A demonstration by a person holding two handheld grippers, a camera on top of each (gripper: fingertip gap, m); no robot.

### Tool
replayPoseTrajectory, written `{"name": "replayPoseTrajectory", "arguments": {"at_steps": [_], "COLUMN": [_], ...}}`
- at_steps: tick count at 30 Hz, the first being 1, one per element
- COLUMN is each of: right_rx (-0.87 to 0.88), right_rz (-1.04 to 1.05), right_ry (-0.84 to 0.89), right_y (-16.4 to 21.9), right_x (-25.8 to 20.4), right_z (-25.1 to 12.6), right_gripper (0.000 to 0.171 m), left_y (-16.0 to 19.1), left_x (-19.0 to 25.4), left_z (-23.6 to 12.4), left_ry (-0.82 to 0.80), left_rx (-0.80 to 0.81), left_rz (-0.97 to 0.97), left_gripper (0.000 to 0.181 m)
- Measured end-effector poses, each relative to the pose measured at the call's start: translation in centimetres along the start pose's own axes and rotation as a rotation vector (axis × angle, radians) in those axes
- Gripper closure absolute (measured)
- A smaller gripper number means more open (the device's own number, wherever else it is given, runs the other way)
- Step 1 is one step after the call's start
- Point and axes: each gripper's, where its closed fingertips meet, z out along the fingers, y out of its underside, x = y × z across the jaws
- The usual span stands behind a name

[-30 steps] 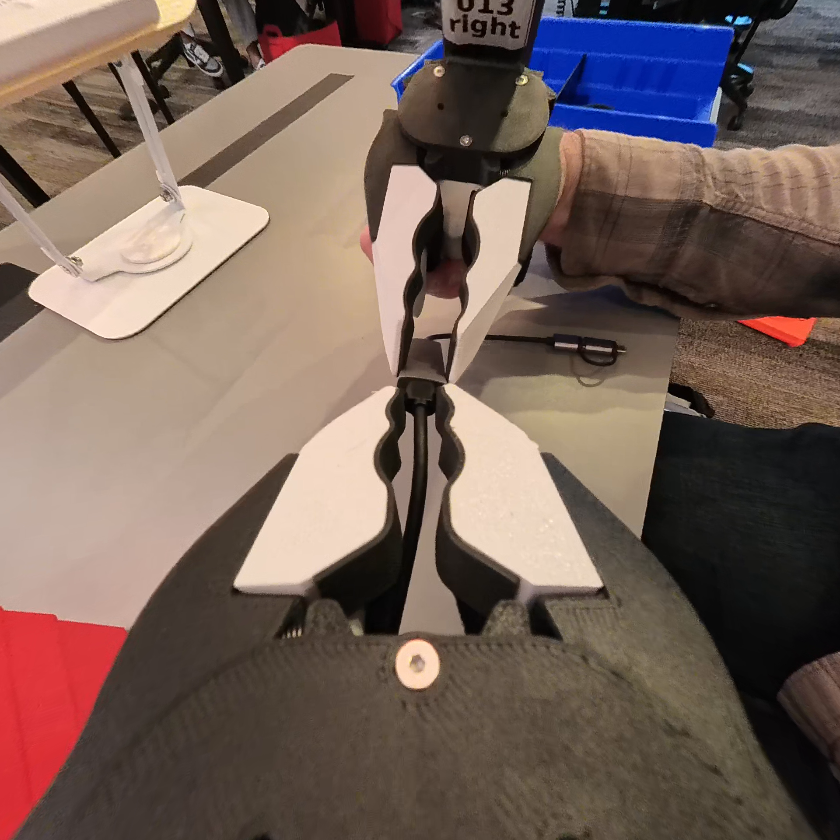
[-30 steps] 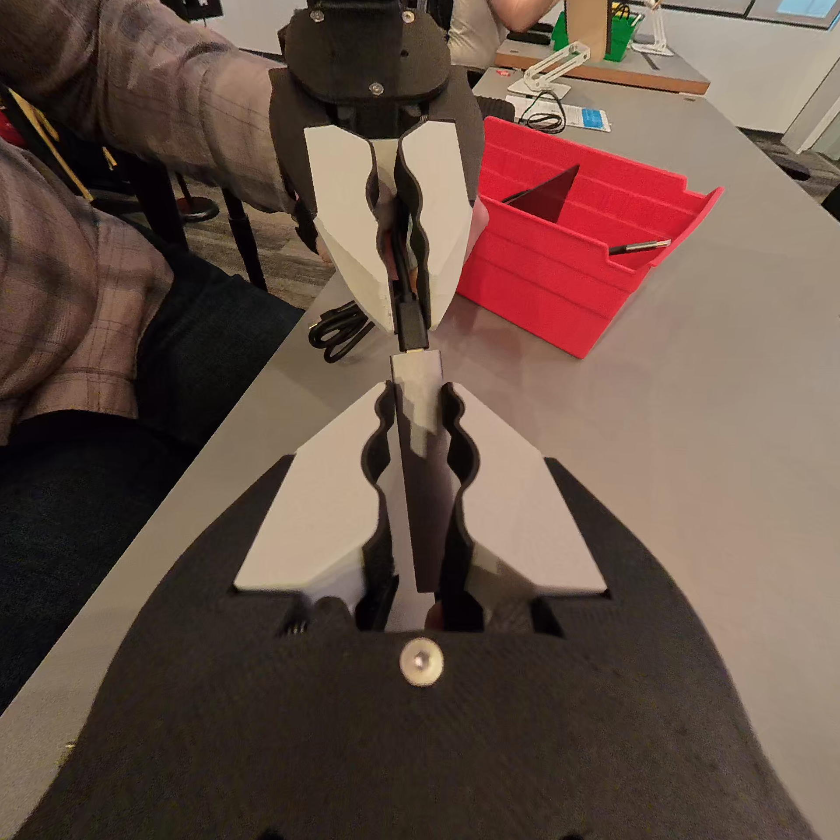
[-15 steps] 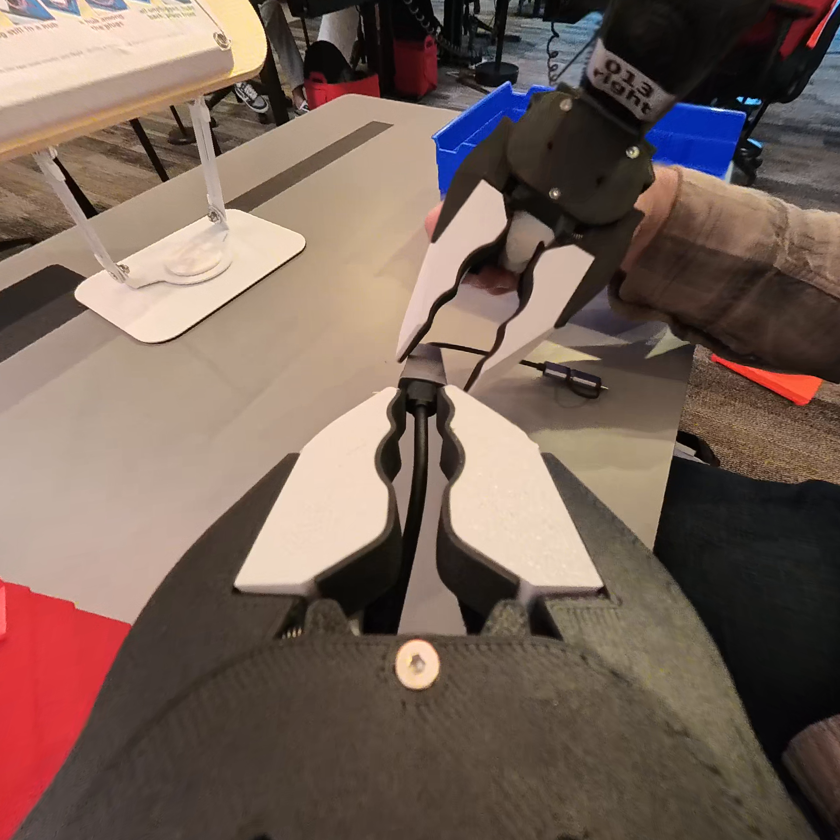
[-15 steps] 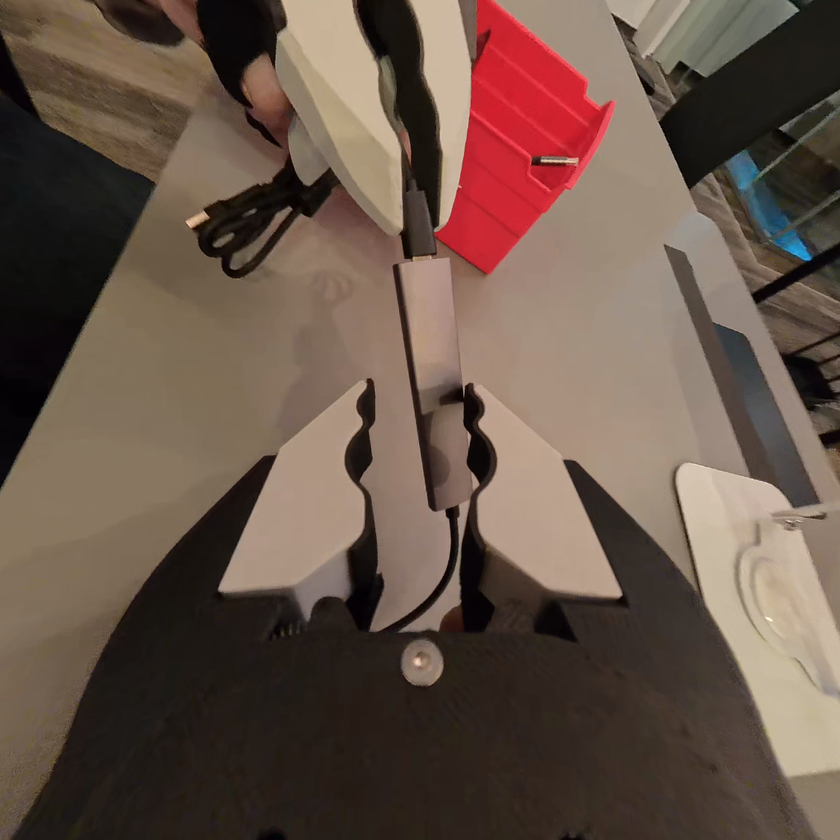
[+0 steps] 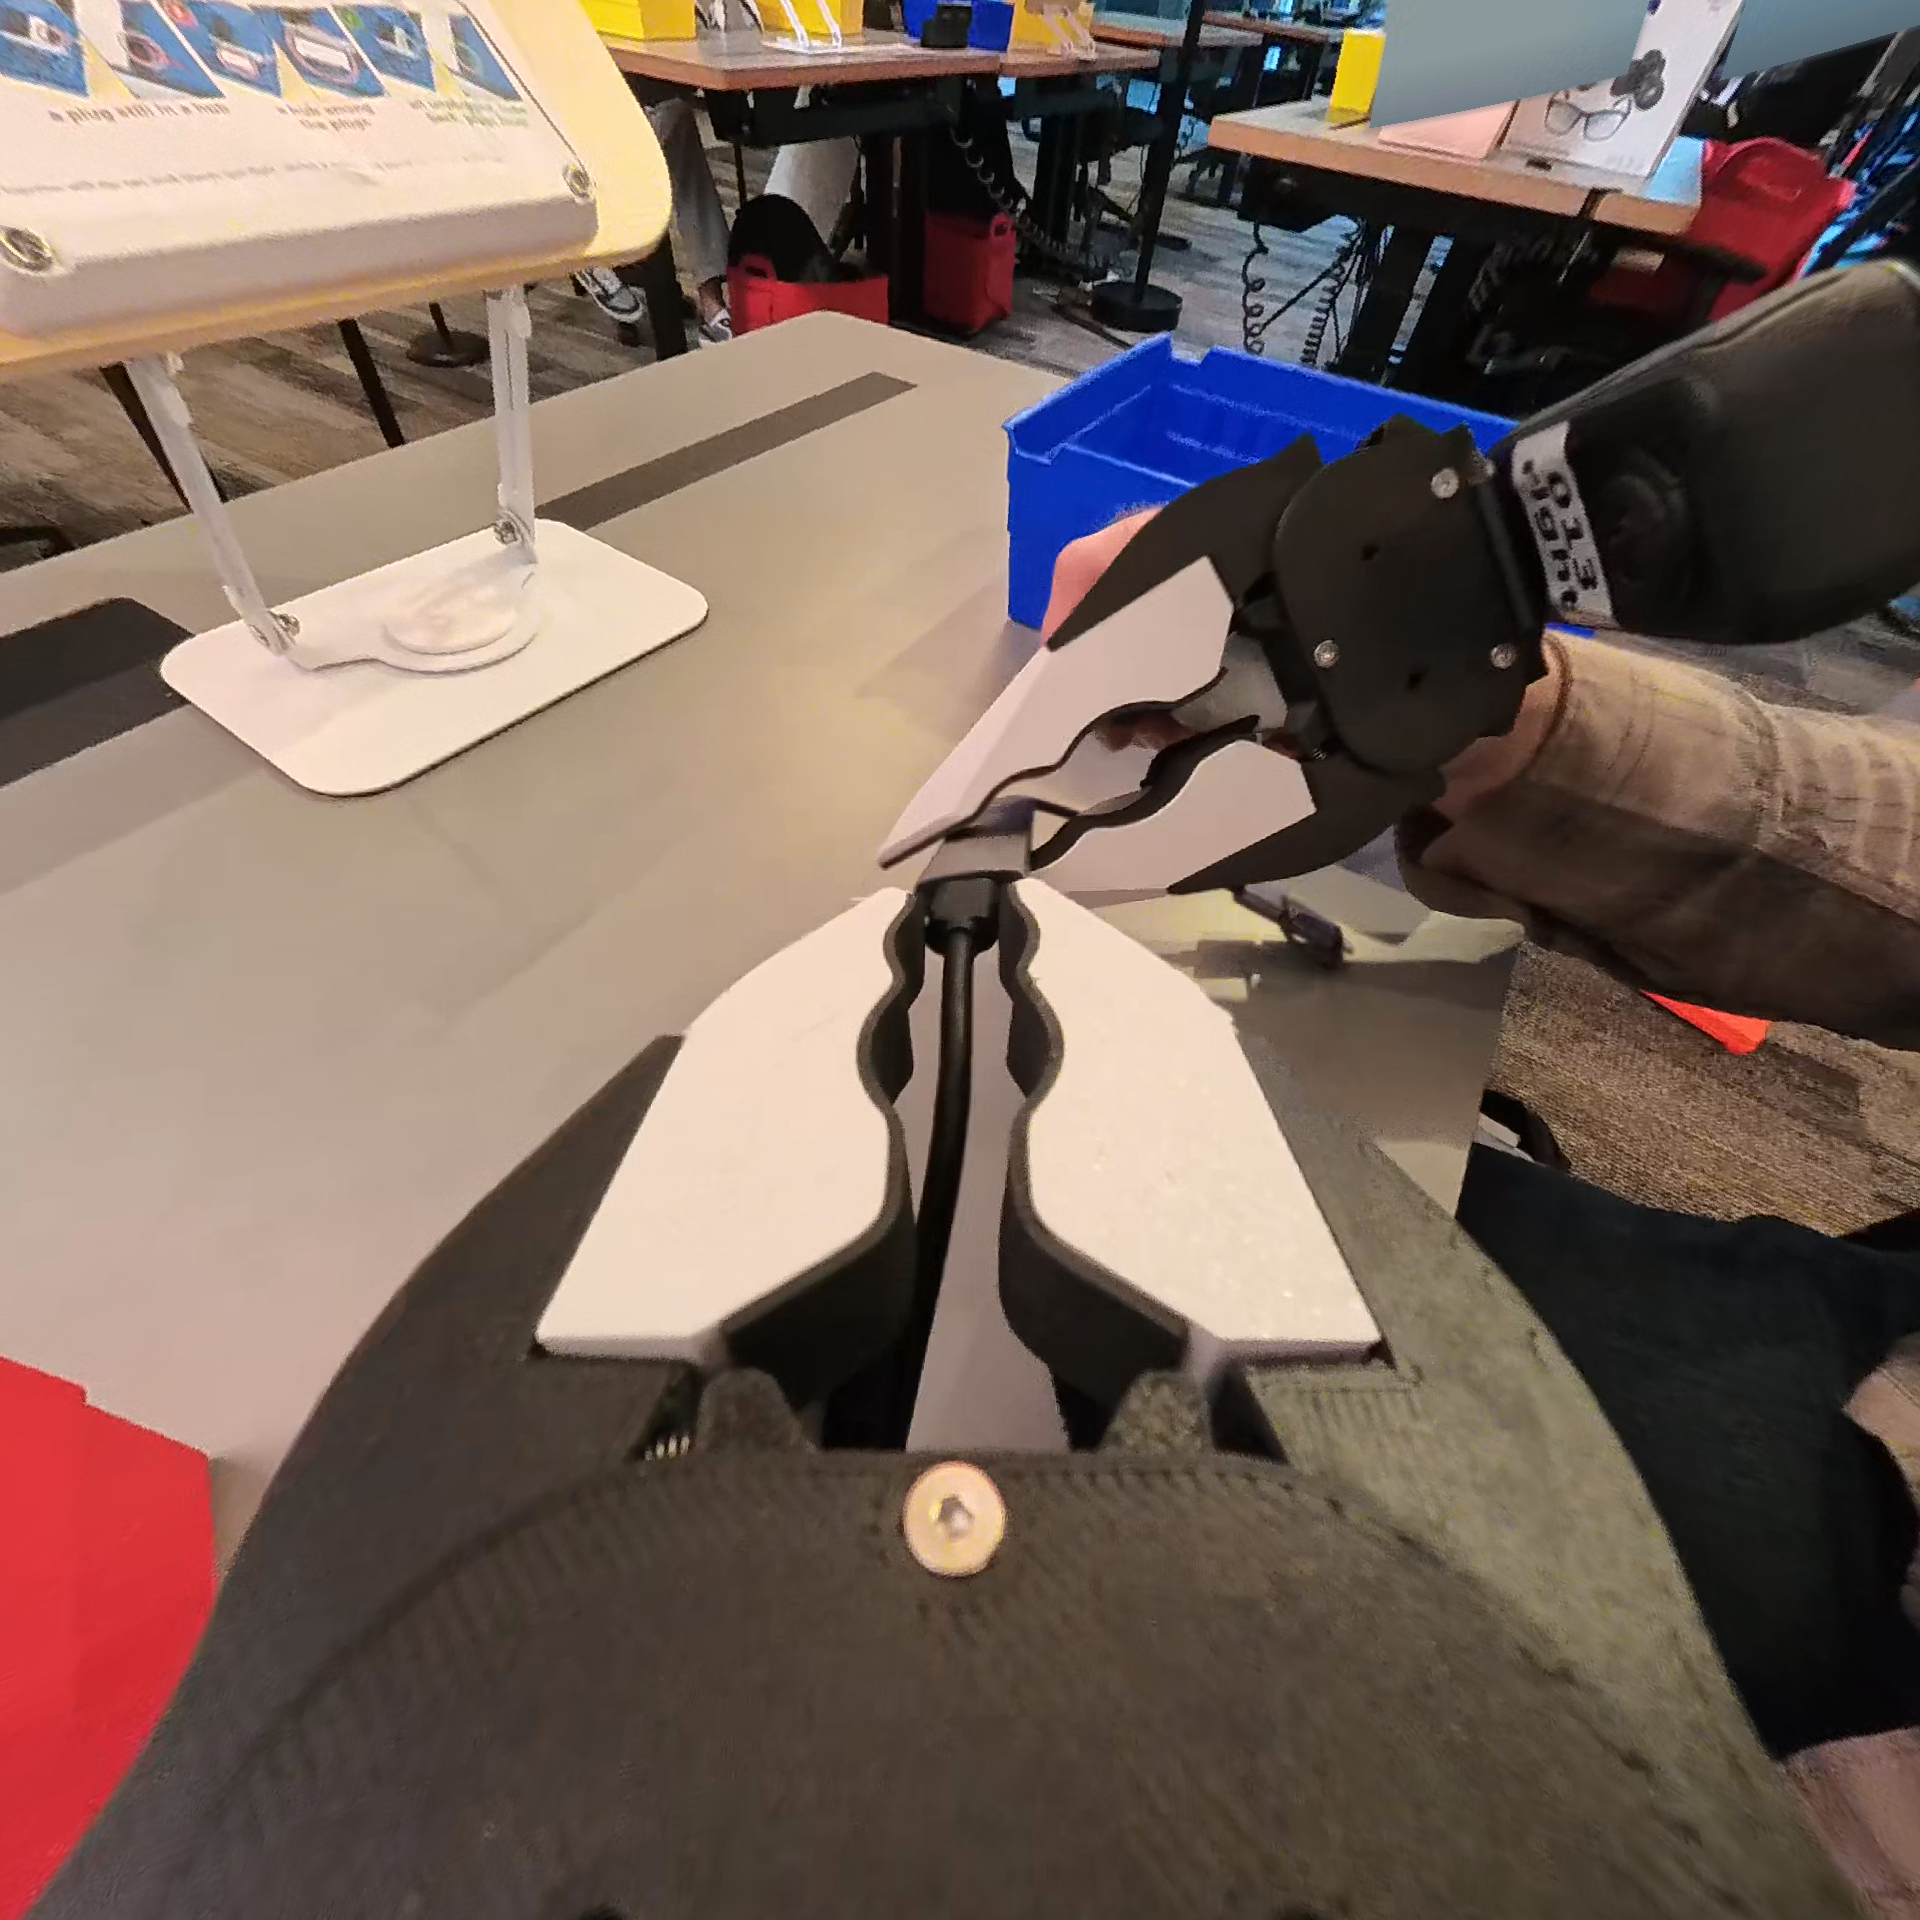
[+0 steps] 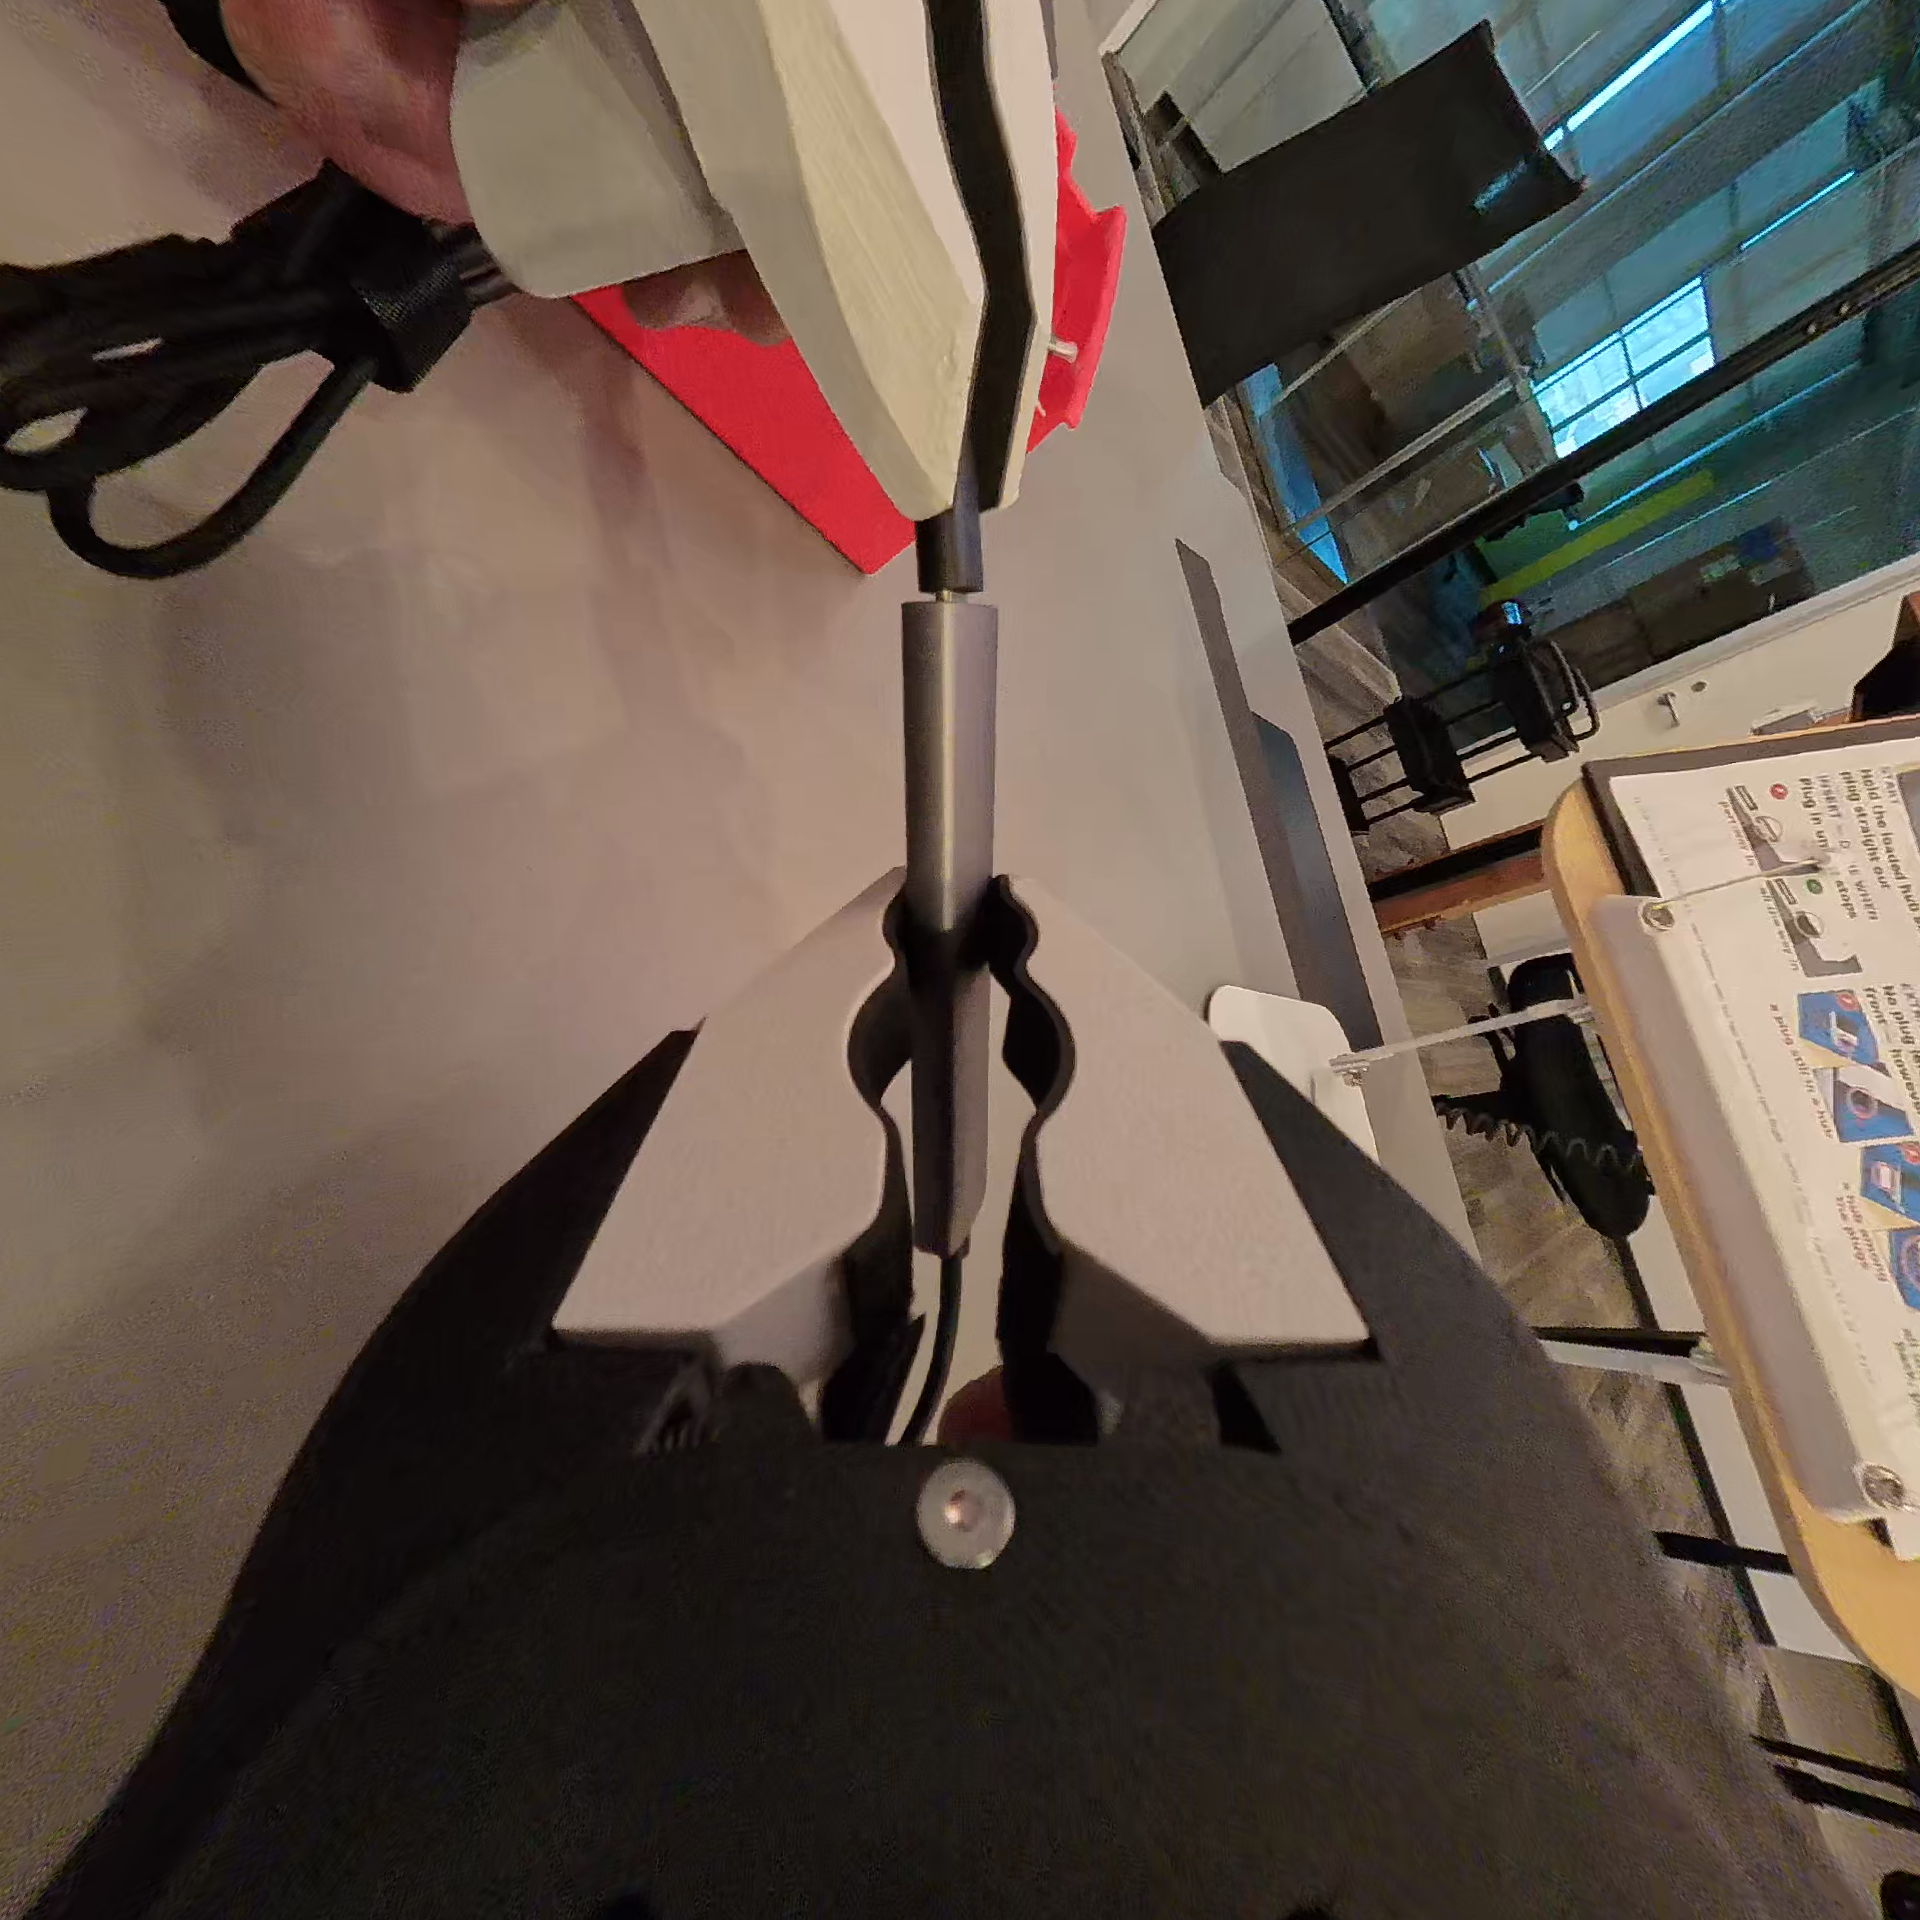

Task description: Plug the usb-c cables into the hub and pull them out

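In the left wrist view my left gripper (image 5: 961,894) is shut on the black USB-C plug (image 5: 964,909), whose cable runs back between the fingers. The plug sits in the end of the grey hub (image 5: 982,857). My right gripper (image 5: 971,831) comes in from the right, rolled on its side, and clamps the hub. In the right wrist view my right gripper (image 6: 948,904) is shut on the hub's (image 6: 948,748) narrow sides. The hub points forward to the plug (image 6: 951,551) in the left gripper (image 6: 971,499). A thin sliver of metal shows between plug and hub. All is held above the grey table (image 5: 312,987).
A red bin (image 6: 769,416) and a bundled black cable (image 6: 208,332) lie behind the left gripper. A blue bin (image 5: 1122,468) stands at the table's far edge. A white stand (image 5: 436,665) carries an instruction board (image 5: 260,125). A short adapter cable (image 5: 1299,920) lies under the right gripper. My right fingertips sit around 6 cm from my left ones.
My right gripper opened, rolled about a quarter turn around the hub and shut on it again across its narrow sides. My left gripper kept its hold on the plug throughout.
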Motion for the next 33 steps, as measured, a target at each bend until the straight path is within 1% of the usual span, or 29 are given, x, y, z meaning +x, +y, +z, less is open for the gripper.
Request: {"name": "replayPoseTrajectory", "arguments": {"at_steps": [2, 4, 7, 12, 14, 19, 23, 28, 31, 33], "right_rx": [-0.03, -0.052, -0.074, -0.139, -0.174, -0.259, -0.271, -0.28, -0.231, -0.223], "right_rz": [0.007, 0.009, 0.041, 0.061, 0.066, 0.098, 0.181, 0.302, 0.435, 0.515], "right_ry": [-0.004, 0.01, 0.044, 0.153, 0.185, 0.282, 0.362, 0.501, 0.614, 0.684], "right_y": [0.3, 0.7, 1.0, 1.2, 1.5, 2.7, 4.1, 7.1, 9.2, 11.4], "right_x": [0.3, 0.8, 2.1, 6.2, 7.9, 12.7, 16.7, 21.5, 24.0, 25.1], "right_z": [-0.2, -0.6, -1.6, -4.6, -6.2, -10.9, -15.4, -21.4, -25.0, -26.8], "right_gripper": [0.164, 0.165, 0.165, 0.165, 0.165, 0.165, 0.164, 0.164, 0.164, 0.165], "left_y": [-0.5, -1.9, -3.9, -7.0, -7.7, -7.9, -7.4, -6.9, -6.7, -6.5], "left_x": [-0.1, -0.2, -0.7, -1.3, -1.6, -2.0, -1.7, -1.4, -1.4, -1.4], "left_z": [-0.2, -0.8, -2.0, -4.3, -4.9, -5.4, -5.0, -4.5, -4.3, -4.1], "left_ry": [-0.017, -0.037, -0.085, -0.165, -0.187, -0.206, -0.198, -0.187, -0.183, -0.182], "left_rx": [0.019, 0.084, 0.151, 0.265, 0.287, 0.295, 0.275, 0.249, 0.242, 0.236], "left_rz": [0.022, 0.041, 0.073, 0.124, 0.135, 0.138, 0.145, 0.155, 0.15, 0.149], "left_gripper": [0.169, 0.171, 0.165, 0.163, 0.164, 0.168, 0.169, 0.171, 0.171, 0.171]}}
